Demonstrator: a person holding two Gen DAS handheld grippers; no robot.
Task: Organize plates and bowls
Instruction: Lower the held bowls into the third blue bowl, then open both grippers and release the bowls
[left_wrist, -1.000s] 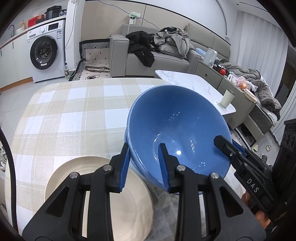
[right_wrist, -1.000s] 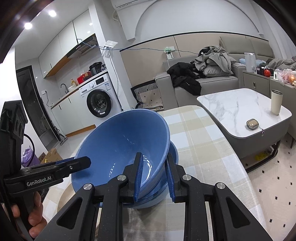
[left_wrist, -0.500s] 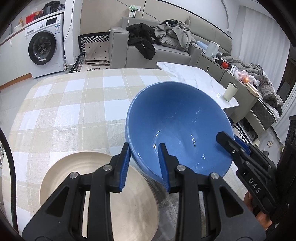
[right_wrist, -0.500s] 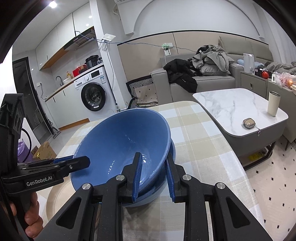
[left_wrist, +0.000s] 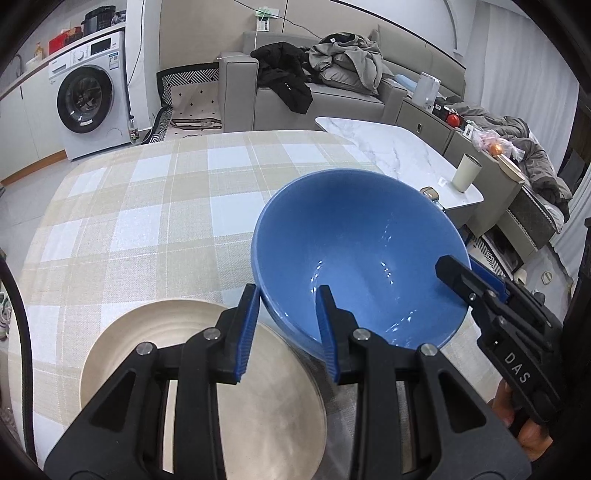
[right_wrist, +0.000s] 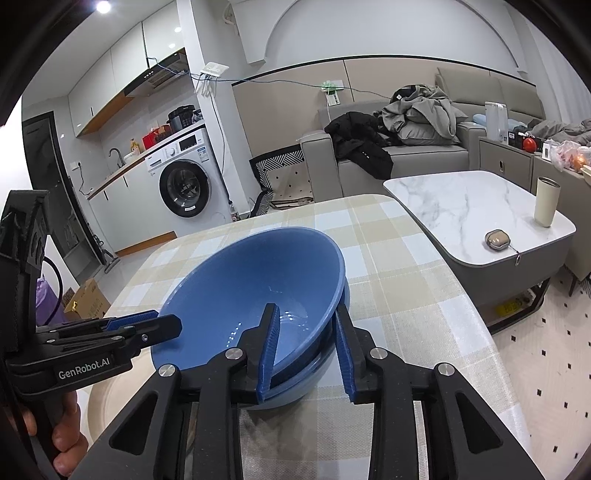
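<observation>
On the left of the worktop (left_wrist: 155, 206) — covered by a beige-and-white checked cloth — a round cream ceramic plate (left_wrist: 207, 391) is seen lying flat near the front edge. Just to its right, the left hand-held gripper (left_wrist: 286, 332) is closed on the near rim of the upper glossy blue bowl (left_wrist: 354, 258), with one blue-padded finger outside the wall and one inside; the bowl's left edge reaches over the plate's right rim. In the right wrist view this upper bowl is seen tilted and nested in a second blue bowl (right_wrist: 295, 387), which sits on the cloth. The right hand-held gripper (right_wrist: 308, 350) is clamped on the opposite side of the stack, one finger inside the upper bowl and the other outside the lower bowl's wall — both rims are held between the pads. Further right, beside the worktop, a white marble-topped coffee table (right_wrist: 476, 210) carries a cream tumbler (right_wrist: 546, 201).
</observation>
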